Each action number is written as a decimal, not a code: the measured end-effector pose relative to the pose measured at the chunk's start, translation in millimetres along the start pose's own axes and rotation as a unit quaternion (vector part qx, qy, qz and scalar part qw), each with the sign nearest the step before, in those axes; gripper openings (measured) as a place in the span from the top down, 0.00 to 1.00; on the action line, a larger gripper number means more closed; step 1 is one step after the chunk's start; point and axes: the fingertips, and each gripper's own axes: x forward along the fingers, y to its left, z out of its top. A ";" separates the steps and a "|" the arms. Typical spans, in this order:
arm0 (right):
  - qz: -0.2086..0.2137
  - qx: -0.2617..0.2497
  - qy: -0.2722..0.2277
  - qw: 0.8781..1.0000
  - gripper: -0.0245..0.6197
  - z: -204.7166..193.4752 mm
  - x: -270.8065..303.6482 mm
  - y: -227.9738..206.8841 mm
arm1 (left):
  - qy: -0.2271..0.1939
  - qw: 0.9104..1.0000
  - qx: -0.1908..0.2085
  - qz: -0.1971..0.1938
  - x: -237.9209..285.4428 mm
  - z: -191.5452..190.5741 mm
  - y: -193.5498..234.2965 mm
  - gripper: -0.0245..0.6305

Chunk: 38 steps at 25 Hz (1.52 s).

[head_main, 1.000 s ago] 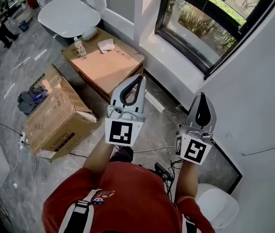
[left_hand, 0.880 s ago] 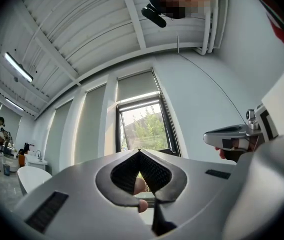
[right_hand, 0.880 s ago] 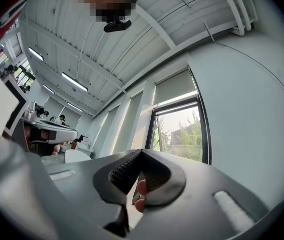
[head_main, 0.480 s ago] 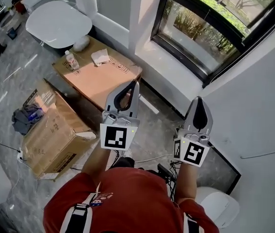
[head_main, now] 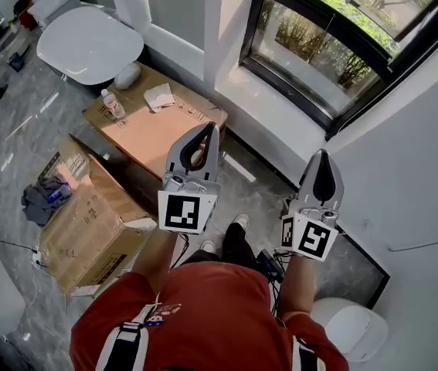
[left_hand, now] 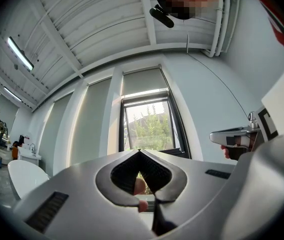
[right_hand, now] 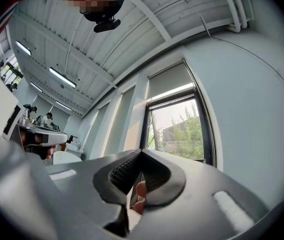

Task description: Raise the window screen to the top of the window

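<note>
Free air toward window [head_main: 311, 49], cardboard box [head_main: 153, 126] left — low

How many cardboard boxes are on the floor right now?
2. One flat box lies near the window, with a bottle and a cloth on it; a bigger box sits left of it. Others may be hidden.

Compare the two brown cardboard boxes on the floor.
The flat brown cardboard box nearer the wall is low and wide; the bulkier brown cardboard box left of it stands taller. The flat box carries a clear plastic bottle and a crumpled white cloth on top; the bulkier box has a grey-blue bundle of cloth at its left edge. Both are plain brown cardboard on the grey floor.
</note>
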 end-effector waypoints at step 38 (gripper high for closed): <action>-0.058 0.009 -0.011 0.998 0.95 -99.5 197.7 -213.6 | -0.012 0.995 -0.011 -0.099 321.7 -48.1 -121.2 0.96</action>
